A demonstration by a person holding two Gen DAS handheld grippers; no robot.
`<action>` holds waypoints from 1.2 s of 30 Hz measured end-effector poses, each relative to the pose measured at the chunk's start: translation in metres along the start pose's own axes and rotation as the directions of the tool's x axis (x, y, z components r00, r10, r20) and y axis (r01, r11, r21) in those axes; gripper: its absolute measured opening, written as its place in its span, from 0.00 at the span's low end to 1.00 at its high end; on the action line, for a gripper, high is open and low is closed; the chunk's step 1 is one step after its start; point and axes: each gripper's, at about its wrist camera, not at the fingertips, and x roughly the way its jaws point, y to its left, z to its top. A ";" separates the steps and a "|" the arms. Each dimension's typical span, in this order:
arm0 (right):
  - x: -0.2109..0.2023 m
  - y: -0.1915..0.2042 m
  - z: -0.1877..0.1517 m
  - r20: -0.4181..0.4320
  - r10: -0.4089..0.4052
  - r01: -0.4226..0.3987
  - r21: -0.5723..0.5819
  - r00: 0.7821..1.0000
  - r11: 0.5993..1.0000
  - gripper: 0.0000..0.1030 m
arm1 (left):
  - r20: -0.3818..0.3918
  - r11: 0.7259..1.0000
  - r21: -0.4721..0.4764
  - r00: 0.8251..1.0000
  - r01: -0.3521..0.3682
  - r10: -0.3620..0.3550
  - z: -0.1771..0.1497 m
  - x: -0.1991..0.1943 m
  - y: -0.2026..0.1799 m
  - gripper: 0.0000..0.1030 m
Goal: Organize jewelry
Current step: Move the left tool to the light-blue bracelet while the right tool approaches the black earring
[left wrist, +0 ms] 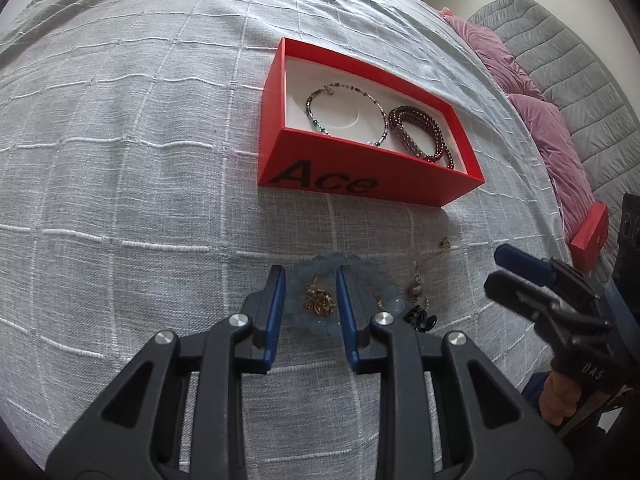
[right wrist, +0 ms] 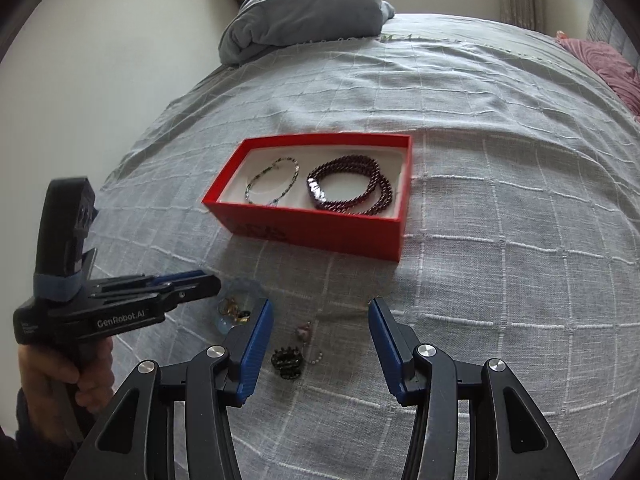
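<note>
A red box (left wrist: 372, 168) (right wrist: 320, 232) lies on the grey bedspread with a thin beaded bracelet (left wrist: 344, 108) (right wrist: 274, 186) and a dark red bead bracelet (left wrist: 424, 132) (right wrist: 352, 190) inside. In front of it lie a pale blue bead bracelet (left wrist: 384, 296) (right wrist: 236, 292) with gold pieces (left wrist: 320, 302) (right wrist: 234, 312) inside its ring, a dark hair clip (left wrist: 422, 318) (right wrist: 286, 362) and a small pendant (left wrist: 414, 290) (right wrist: 304, 330). My left gripper (left wrist: 310, 280) (right wrist: 208, 280) is open, its fingers straddling the blue bracelet's left part. My right gripper (right wrist: 320, 312) (left wrist: 498, 268) is open and empty above the clip.
A small gold item (left wrist: 445, 243) lies right of the loose pieces. The red box lid (left wrist: 590, 236) leans near pink pillows (left wrist: 532, 120). A folded grey blanket (right wrist: 304, 12) lies at the bed's far end.
</note>
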 end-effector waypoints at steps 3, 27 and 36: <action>0.009 0.018 -0.008 -0.051 0.003 -0.007 -0.082 0.999 0.997 0.49 | -0.005 1.000 0.000 1.000 -0.001 0.001 -0.001 0.001 0.002 0.27; 0.033 0.031 -0.018 -0.137 -0.022 -0.004 -0.190 0.990 0.982 0.35 | -0.030 0.999 -0.032 1.000 -0.010 0.009 0.002 0.011 0.011 0.27; 0.034 0.027 -0.019 -0.149 -0.043 0.010 -0.220 0.988 0.975 0.33 | -0.033 0.997 0.031 0.997 -0.067 0.068 -0.002 0.021 -0.002 0.27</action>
